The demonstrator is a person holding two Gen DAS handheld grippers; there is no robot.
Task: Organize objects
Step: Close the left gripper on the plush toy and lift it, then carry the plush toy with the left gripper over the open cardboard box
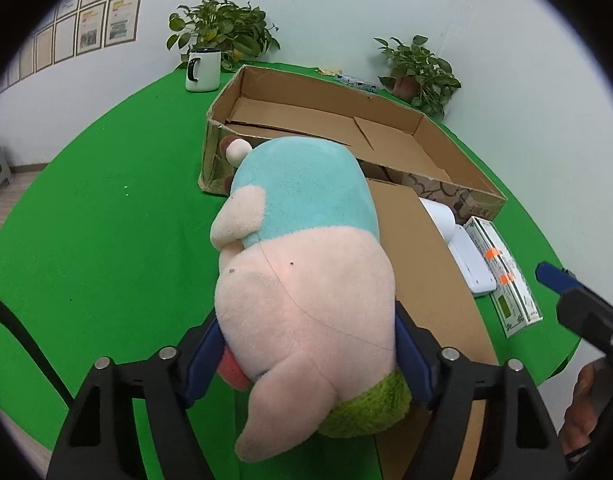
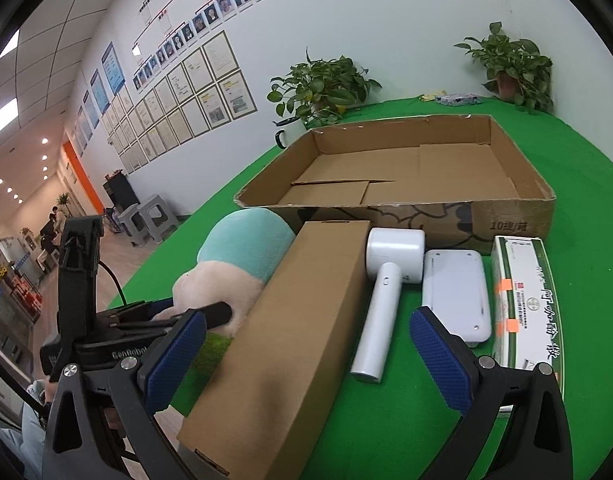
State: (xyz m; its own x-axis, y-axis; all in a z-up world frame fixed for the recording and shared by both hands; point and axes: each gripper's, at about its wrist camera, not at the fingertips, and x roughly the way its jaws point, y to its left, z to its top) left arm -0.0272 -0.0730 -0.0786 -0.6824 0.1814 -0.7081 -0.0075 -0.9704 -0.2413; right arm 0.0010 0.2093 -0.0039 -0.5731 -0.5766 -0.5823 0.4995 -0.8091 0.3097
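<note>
Green felt is covering the table (image 1: 106,208), and the plush toy (image 1: 302,280) is lying on it just before the open cardboard box (image 1: 446,148), its turquoise top, pale pink body and shaggy green base showing. Your left gripper (image 1: 306,364) is squeezing the toy's pink body, while your right gripper (image 2: 306,360) is hovering with jaws spread and empty.

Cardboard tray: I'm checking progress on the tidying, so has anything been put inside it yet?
No. The cardboard tray holds only its own loose cardboard flaps in the right wrist view.

Left gripper (image 1: 306,356) clamped (pads pressing in), right gripper (image 2: 306,356) agape
</note>
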